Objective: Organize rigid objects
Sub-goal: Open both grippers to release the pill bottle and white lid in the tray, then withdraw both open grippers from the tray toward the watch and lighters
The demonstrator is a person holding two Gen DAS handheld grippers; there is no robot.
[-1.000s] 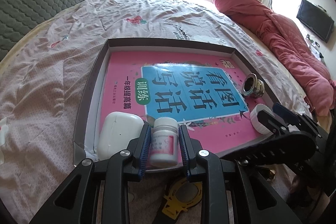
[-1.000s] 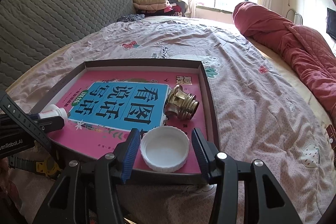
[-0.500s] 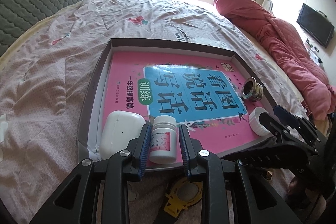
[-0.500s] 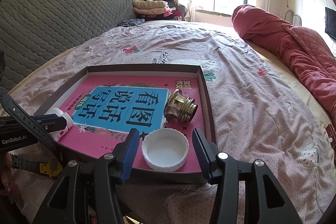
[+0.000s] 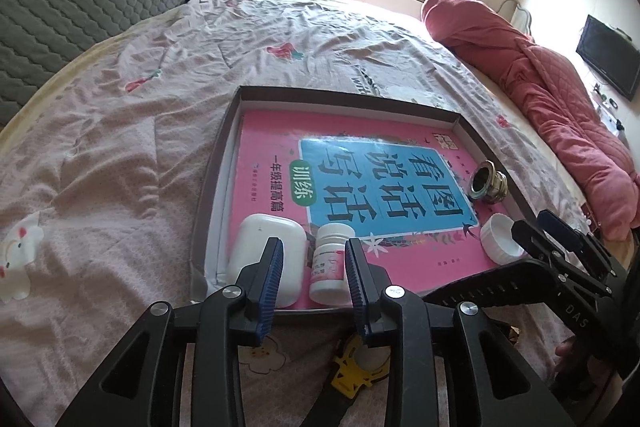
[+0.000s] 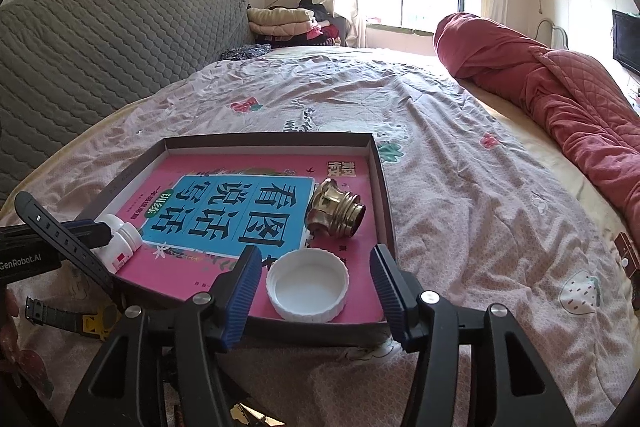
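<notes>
Only the left wrist view shows the rounded white plastic case (image 5: 266,259) lying at 9 o'clock of the small white pill bottle with pink label (image 5: 329,263). The left gripper (image 5: 314,277) tilts downward; its fingers are opening, the upright bottle between them, pads just clear. The right gripper (image 6: 316,287), also tilted down, is opening around the upturned white plastic cap (image 6: 307,285), untouched. Everything sits on a pink book inside the shallow brown cardboard tray (image 6: 276,139); the brass threaded fitting (image 6: 335,214) lies at 12 o'clock of the cap.
</notes>
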